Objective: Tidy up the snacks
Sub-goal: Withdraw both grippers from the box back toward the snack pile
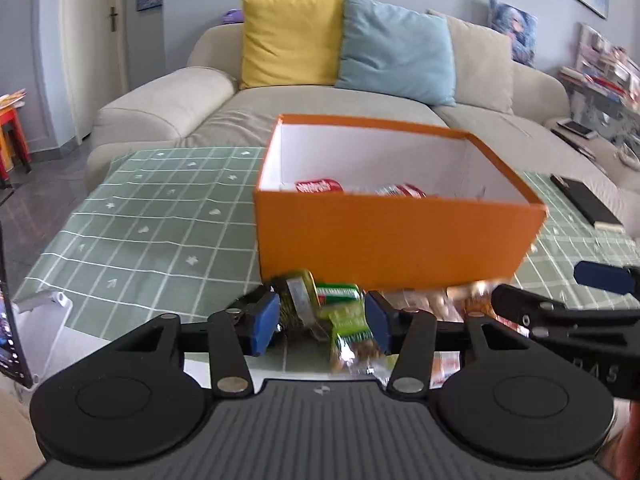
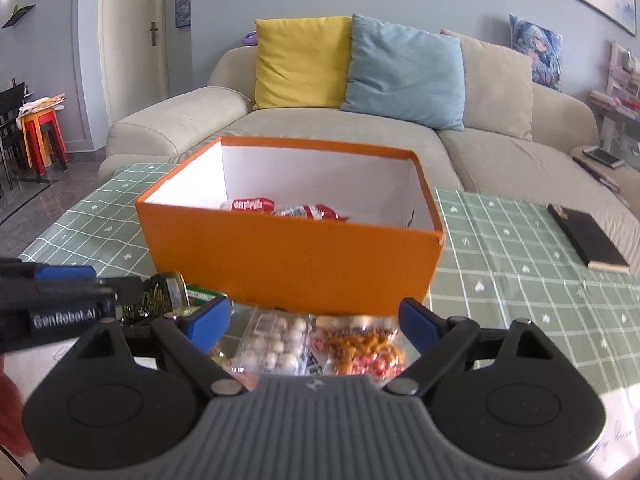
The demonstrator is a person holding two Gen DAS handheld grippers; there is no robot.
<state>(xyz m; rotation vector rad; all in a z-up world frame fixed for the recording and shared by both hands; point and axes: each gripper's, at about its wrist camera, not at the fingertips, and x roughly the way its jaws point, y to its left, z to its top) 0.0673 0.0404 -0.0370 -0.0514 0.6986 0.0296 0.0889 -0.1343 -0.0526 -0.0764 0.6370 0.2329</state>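
An orange box [image 1: 396, 240] with a white inside stands on the green checked tablecloth [image 1: 140, 220]; red snack packets [image 1: 319, 186] lie in it. It also shows in the right wrist view [image 2: 296, 264] with the red packets [image 2: 280, 208]. My left gripper [image 1: 322, 320] is open, its blue pads on either side of green snack packets [image 1: 344, 312] and a dark packet [image 1: 296, 300] in front of the box. My right gripper [image 2: 314, 324] is open over clear packets of white balls [image 2: 276, 344] and orange snacks [image 2: 360, 348].
A black notebook [image 2: 586, 238] lies on the cloth at the right. A beige sofa [image 2: 280, 128] with yellow and blue cushions stands behind the table. The left gripper [image 2: 60, 300] shows at the right wrist view's left edge.
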